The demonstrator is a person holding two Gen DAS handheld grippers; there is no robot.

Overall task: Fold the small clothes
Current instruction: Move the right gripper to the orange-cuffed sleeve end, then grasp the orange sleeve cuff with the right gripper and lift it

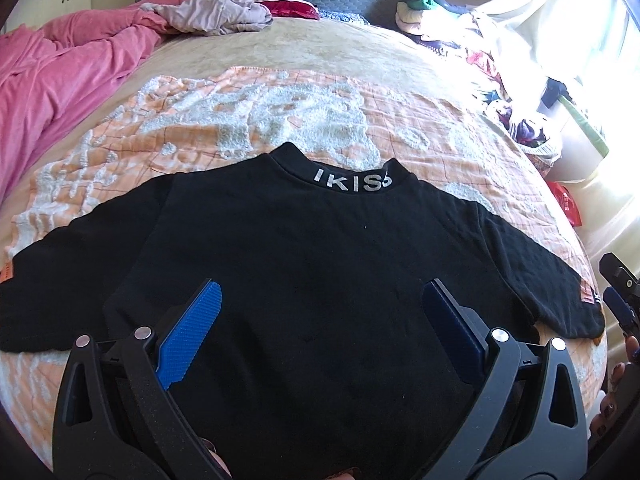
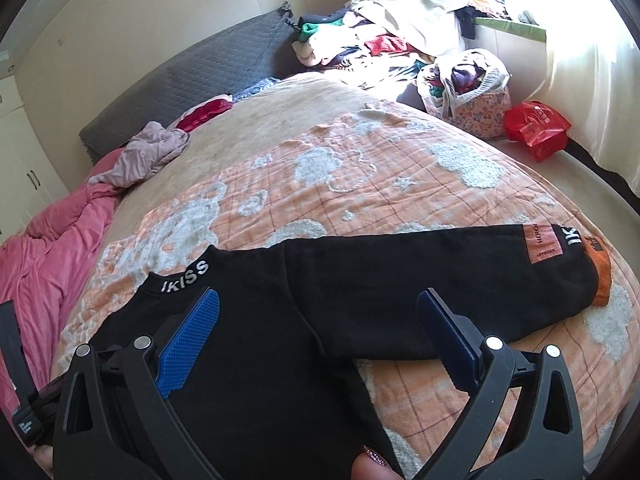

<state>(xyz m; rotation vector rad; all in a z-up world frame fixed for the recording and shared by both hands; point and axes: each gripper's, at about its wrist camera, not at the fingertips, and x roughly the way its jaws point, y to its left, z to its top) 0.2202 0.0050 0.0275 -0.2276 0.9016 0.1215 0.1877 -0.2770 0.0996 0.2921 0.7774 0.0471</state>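
Note:
A small black long-sleeved top (image 1: 312, 264) lies flat on the bed with both sleeves spread out; its collar reads IKISS. My left gripper (image 1: 322, 304) is open and empty above the middle of the top's body. My right gripper (image 2: 320, 312) is open and empty above the top's (image 2: 280, 320) right side, near where the right sleeve (image 2: 460, 276) with its orange cuff and patch joins the body. The right gripper also shows at the right edge of the left wrist view (image 1: 620, 292).
An orange and white blanket (image 1: 280, 120) covers the bed. A pink quilt (image 1: 60, 76) lies bunched at the left. A beige garment (image 1: 216, 8) lies near the grey headboard. Piled clothes (image 2: 380, 40), a floral basket (image 2: 472, 96) and a red bag (image 2: 536, 128) sit at the right.

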